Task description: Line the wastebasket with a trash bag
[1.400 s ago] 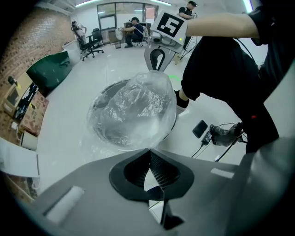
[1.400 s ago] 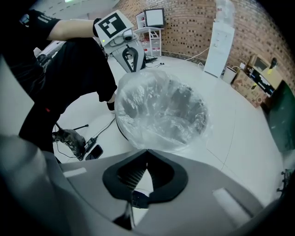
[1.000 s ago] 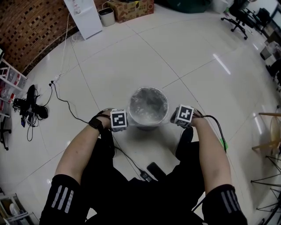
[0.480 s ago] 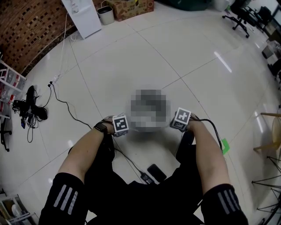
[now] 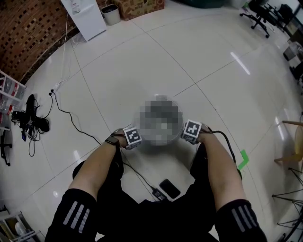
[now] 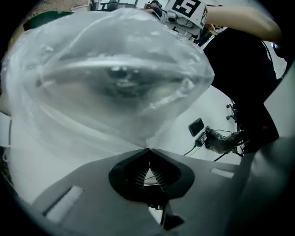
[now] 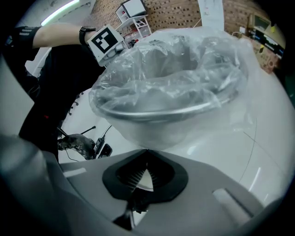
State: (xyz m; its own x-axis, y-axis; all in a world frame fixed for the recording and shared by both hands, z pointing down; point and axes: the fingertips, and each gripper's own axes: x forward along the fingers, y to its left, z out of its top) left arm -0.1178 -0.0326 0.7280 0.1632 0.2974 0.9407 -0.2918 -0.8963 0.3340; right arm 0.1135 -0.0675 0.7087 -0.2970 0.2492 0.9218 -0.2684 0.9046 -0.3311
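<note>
The wastebasket [image 5: 161,140] stands on the floor between my knees; a mosaic patch covers most of it in the head view. A clear trash bag [image 7: 170,73] is draped over its metal rim [image 7: 161,113] and hangs down the outside. My left gripper [image 5: 138,142] is at the basket's left side, shut on the bag's film [image 6: 115,83], which runs into its jaw tips [image 6: 148,150]. On the right side my right gripper [image 5: 184,137] is likewise shut on the bag's skirt at its tips [image 7: 146,150]. Both point steeply down.
A black phone [image 5: 169,188] and a cable lie on the tiles near my legs. A white cabinet [image 5: 83,16], a small bin [image 5: 111,14] and a cardboard box [image 5: 142,7] stand far back. An office chair [image 5: 258,16] is at the far right.
Both grippers have sunk lower along the basket's sides, drawing the bag's edge down over the rim. The left one has also rolled a little.
</note>
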